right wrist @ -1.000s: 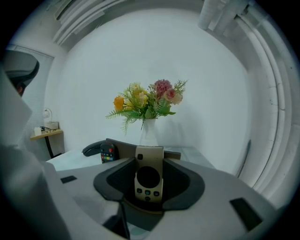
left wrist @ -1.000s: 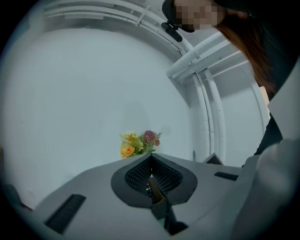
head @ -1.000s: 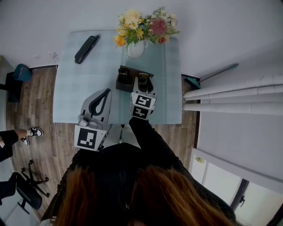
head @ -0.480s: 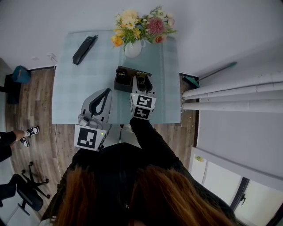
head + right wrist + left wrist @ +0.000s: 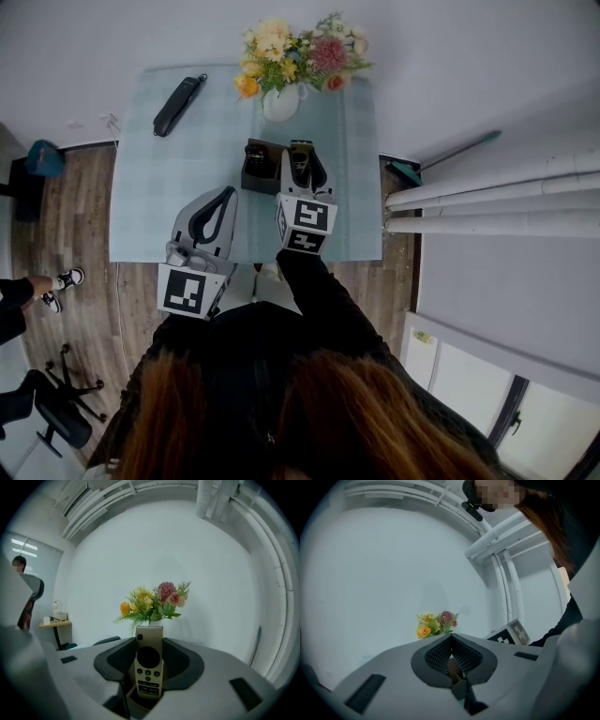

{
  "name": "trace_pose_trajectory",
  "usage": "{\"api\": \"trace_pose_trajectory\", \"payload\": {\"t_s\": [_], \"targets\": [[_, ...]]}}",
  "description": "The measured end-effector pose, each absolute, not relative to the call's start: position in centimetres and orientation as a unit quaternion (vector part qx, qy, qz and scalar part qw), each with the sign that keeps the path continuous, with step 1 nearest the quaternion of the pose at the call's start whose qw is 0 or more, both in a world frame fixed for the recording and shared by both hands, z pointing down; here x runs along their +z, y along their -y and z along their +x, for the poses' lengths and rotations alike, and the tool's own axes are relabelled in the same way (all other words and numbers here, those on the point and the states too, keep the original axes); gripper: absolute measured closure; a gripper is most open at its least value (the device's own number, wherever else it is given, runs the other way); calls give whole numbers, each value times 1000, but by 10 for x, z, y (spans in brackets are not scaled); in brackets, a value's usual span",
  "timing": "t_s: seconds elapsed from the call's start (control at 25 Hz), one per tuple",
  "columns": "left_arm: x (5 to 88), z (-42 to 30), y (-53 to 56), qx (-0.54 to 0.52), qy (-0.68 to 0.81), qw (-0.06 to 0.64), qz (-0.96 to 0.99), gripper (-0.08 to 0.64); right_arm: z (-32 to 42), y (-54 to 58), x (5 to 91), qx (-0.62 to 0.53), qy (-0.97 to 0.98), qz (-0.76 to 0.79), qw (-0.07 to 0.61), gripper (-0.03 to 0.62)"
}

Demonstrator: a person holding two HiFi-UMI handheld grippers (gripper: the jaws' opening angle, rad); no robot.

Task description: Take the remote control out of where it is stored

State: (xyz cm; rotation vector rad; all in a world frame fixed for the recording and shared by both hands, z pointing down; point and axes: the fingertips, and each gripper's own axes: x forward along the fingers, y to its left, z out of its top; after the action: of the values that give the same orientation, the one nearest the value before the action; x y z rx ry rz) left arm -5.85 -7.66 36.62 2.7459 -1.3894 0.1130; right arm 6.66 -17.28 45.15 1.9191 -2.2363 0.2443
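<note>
**A:** Grey left gripper (image 5: pixel 226 194), what's it doing?

**B:** It is nearer than the organiser (image 5: pixel 255 170) and to its left, over the table (image 5: pixel 150 206). Its jaws are pressed together with nothing between them.

**A:** And the right gripper (image 5: pixel 302 156)?

**B:** It is over the organiser's right side, clamped on the remote control (image 5: pixel 149 667). The remote stands upright, its lower end inside a compartment.

**A:** Beyond the organiser?

**B:** The flower vase (image 5: pixel 280 103) stands just behind it.

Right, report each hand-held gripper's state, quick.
Left hand-held gripper: closed, empty.
Right hand-held gripper: closed on the remote.
</note>
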Motion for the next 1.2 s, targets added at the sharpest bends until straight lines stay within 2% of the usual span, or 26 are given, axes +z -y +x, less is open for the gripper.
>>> {"api": "trace_pose_trajectory", "payload": {"t_s": [1.2], "targets": [[358, -56, 84, 22, 461, 16, 887, 555, 93, 125, 339, 11, 783, 621, 10, 405]]}}
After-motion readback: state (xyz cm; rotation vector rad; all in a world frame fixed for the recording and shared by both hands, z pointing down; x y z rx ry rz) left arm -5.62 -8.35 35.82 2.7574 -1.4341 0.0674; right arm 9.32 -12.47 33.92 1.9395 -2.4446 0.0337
